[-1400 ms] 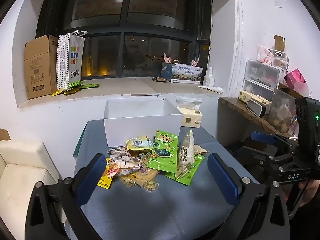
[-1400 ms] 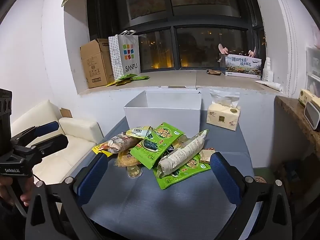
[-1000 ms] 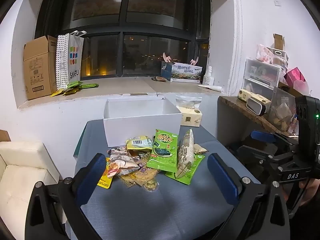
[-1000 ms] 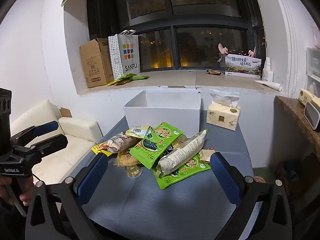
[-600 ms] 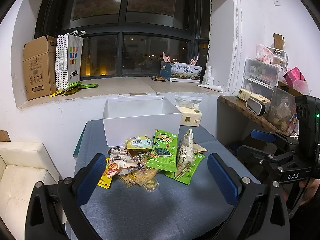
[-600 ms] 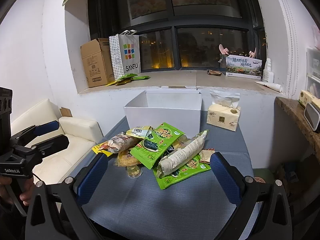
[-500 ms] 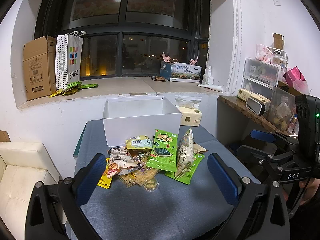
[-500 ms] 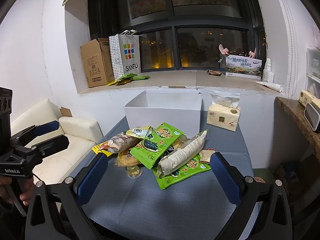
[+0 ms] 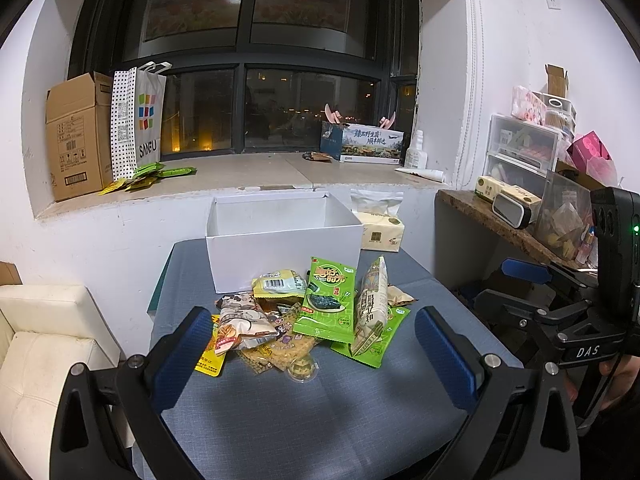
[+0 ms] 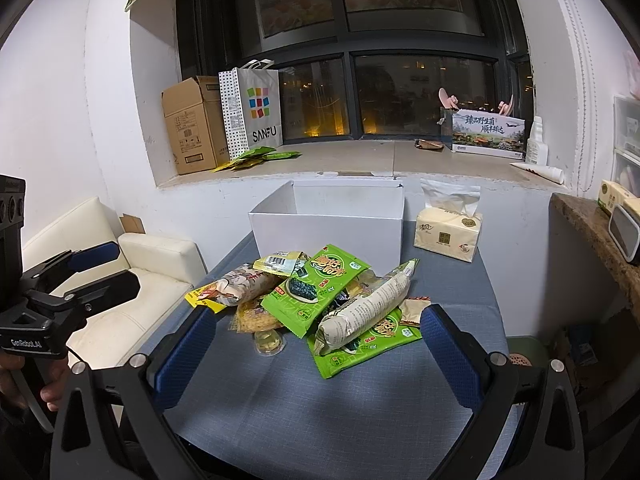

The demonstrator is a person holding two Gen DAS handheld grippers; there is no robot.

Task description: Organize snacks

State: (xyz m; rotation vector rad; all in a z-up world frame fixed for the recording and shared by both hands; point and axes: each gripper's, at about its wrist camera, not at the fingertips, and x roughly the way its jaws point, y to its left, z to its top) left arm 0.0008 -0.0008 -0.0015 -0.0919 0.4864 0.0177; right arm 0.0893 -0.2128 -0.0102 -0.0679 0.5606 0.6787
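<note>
A pile of snacks [image 9: 308,320] lies in the middle of the blue tabletop [image 9: 320,420]. A white box [image 9: 280,252] stands just behind the pile, at 12 o'clock from it, and its top is open. From here you cannot see what is in it.

On top of the pile is a green seaweed bag [image 9: 326,304]. At 3 o'clock from it lies a long white bag [image 9: 372,308], tilted on top of another green bag [image 9: 380,344]. At 9 o'clock from the seaweed bag is a puffy bag with a picture on it [image 9: 240,322], and a yellow packet [image 9: 210,354] peeks out from under that one. A small yellow bag with a barcode [image 9: 278,284] leans near the box. A little round clear cup [image 9: 304,370] sits at the front of the pile, at 6 o'clock.

The left gripper [image 9: 316,356] is held low in front of the pile. Its jaws are wide apart and hold nothing. The right gripper [image 10: 316,356] is also held low in front of the pile, with its jaws wide apart and nothing between them. Neither one touches a snack.

A pack of tissues [image 10: 448,232] sits on the tabletop at 3 o'clock from the box. On the window ledge [image 10: 360,160] behind are a brown cardboard box [image 10: 192,124] and a white shopping bag [image 10: 252,108]. A white sofa [image 10: 120,280] is at 9 o'clock from the tabletop.
</note>
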